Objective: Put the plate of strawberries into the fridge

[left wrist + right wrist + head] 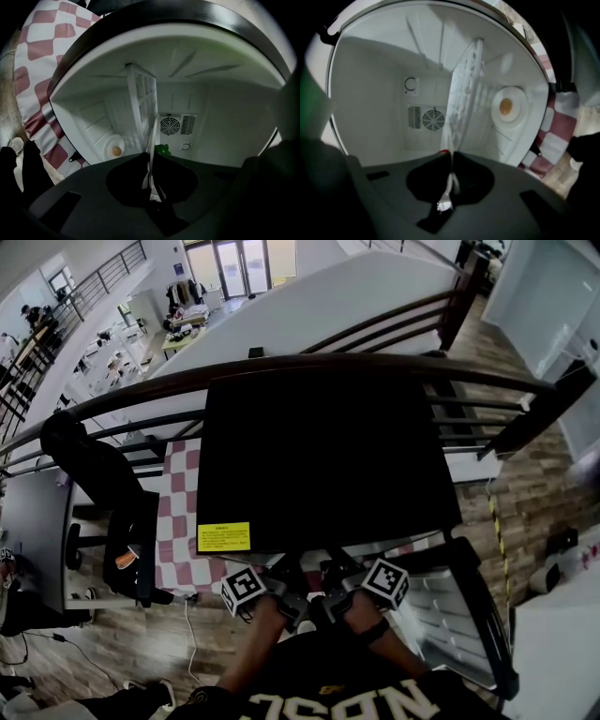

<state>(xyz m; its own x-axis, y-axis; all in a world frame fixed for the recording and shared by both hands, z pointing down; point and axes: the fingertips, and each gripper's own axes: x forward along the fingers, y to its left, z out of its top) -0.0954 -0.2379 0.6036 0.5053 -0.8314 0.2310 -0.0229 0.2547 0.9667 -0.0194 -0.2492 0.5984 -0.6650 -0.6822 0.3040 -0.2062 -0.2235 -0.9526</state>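
Observation:
The white plate shows edge-on as a thin rim [153,140] pinched in my left gripper [149,157], with a green strawberry leaf [162,149] just past the jaws. In the right gripper view the same plate rim [450,185] sits in my right gripper [451,154], and a bit of red strawberry [444,151] peeks out beside it. Both grippers are shut on the plate and reach into the open fridge [319,456]. From the head view only the marker cubes [244,587] [386,582] and the person's forearms show; the plate is hidden.
Inside the white fridge, a latticed shelf [140,98] [466,93] lines up with the plate. A fan vent [171,125] [432,119] is on the back wall, a round white disc with an orange centre [507,107] on a ribbed surface. The door [459,615] hangs open at right; checkered cloth [178,512] lies left.

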